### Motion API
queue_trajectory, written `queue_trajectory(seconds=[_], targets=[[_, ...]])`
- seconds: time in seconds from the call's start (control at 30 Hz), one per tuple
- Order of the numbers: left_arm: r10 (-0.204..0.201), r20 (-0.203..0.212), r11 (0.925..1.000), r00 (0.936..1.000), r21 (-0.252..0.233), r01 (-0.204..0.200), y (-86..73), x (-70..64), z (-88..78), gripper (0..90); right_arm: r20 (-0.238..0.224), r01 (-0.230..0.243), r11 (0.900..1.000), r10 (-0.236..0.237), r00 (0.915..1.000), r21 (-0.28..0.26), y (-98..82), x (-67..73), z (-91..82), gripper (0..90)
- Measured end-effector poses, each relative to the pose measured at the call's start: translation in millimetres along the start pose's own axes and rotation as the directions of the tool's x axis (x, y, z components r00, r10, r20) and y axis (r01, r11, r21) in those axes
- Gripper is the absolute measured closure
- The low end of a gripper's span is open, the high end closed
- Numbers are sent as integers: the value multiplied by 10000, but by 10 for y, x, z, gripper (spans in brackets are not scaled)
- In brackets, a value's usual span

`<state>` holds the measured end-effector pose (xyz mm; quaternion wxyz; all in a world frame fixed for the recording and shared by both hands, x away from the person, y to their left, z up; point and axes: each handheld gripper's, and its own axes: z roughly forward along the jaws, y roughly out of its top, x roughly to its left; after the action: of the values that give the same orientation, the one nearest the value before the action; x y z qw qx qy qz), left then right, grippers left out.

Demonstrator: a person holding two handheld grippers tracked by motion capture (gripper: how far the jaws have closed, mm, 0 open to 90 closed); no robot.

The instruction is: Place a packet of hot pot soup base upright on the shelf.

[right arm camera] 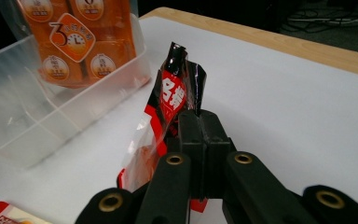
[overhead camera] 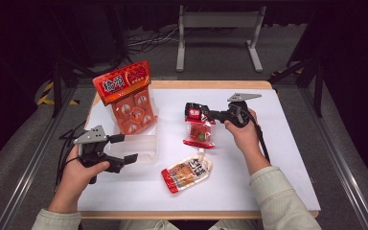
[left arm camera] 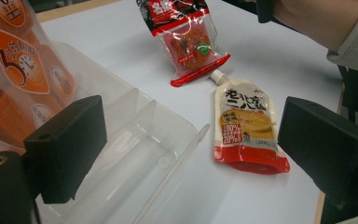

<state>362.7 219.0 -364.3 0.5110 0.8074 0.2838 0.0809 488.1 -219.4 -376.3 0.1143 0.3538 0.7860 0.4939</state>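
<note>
R gripper (overhead camera: 210, 114) is pinching the red snack pack (overhead camera: 200, 130) by its top seam, jaws pressed together on the film; the pack is hanging long axis vertical, bottom edge near or touching the white table (overhead camera: 278, 158), can't tell which. The clear bin (overhead camera: 141, 146) is lying to the pack's left in the high view, w/ an orange multipack (overhead camera: 129, 98) already standing in its far end. L gripper (overhead camera: 124, 148) is hovering at the bin's near edge, jaws spread, holding nothing. Spouted pouch (overhead camera: 188, 173) is lying flat btwn the hands, spout pointing away. Bin dividers are hard to make out thru the clear plastic; print on the pack is blurred.
</note>
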Motion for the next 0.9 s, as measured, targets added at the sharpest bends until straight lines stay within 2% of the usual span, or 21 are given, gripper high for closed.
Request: queue_trajectory(seconds=[0.13, 0.23, 0.33, 0.37, 0.53, 0.7, 0.9], targets=[[-233, 205, 9987, 9995, -442, 242, -3, -2, 20, 63, -168, 295, 9993, -299, 9994, -214, 50, 85, -87, 900], [-338, 310, 9980, 9989, -517, 354, -2, -9, 27, 60, -268, 471, 9983, -481, 9985, -357, 77, 133, -142, 900], [-293, 248, 9984, 9993, -478, 305, 0, -13, 35, 57, -310, 594, 9973, -607, 9977, -421, 93, 166, -181, 900], [-156, 181, 9986, 9997, -507, 165, 1, -8, 43, 55, -349, 701, 9964, -718, 9968, -469, 102, 194, -210, 900], [-241, 268, 9978, 9993, -605, 257, -5, -20, 74, 41, -414, 910, 9943, -934, 9948, -557, 117, 251, -268, 900], [-323, 134, 9965, 9994, -768, 332, 7, -41, 99, 35, -759, 1096, 9908, -1157, 9904, -798, 134, 351, -349, 900], [-138, 117, 9971, 9998, -751, 146, 18, -56, 114, 42, -1170, 1417, 9837, -1544, 9811, -1105, 148, 511, -430, 900]])
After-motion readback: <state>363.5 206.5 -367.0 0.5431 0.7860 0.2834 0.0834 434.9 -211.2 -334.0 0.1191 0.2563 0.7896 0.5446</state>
